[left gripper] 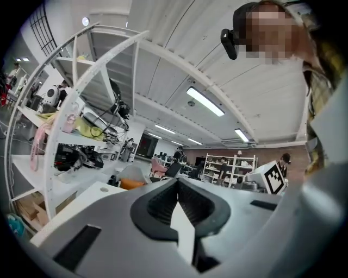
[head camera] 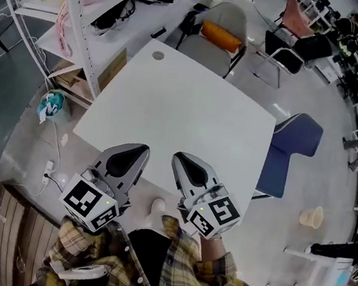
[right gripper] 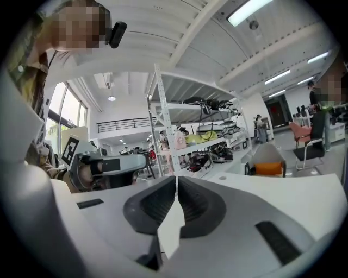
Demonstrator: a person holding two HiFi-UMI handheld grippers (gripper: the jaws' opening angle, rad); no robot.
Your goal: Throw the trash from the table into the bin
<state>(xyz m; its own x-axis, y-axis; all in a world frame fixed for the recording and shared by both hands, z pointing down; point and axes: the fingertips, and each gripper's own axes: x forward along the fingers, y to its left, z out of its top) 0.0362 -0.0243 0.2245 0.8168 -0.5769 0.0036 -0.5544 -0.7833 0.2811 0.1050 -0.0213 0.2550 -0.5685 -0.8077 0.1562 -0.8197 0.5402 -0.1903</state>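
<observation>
The white table (head camera: 190, 107) lies below and ahead of me; its top shows only a small round grommet (head camera: 158, 55). My left gripper (head camera: 141, 147) and right gripper (head camera: 178, 155) are held side by side over the table's near edge, close to my plaid-sleeved chest. Both point level, out across the room. In the left gripper view the left gripper (left gripper: 178, 182) has its jaws closed together with nothing between them. The right gripper (right gripper: 175, 179) is likewise shut and holds nothing. I cannot make out a bin in any view.
A grey chair with an orange cushion (head camera: 222, 35) stands at the table's far side, a blue chair (head camera: 293, 150) at its right. A white shelf rack (head camera: 84, 20) runs along the left. A teal bag (head camera: 52, 107) and a beige cup-like thing (head camera: 311, 217) sit on the floor.
</observation>
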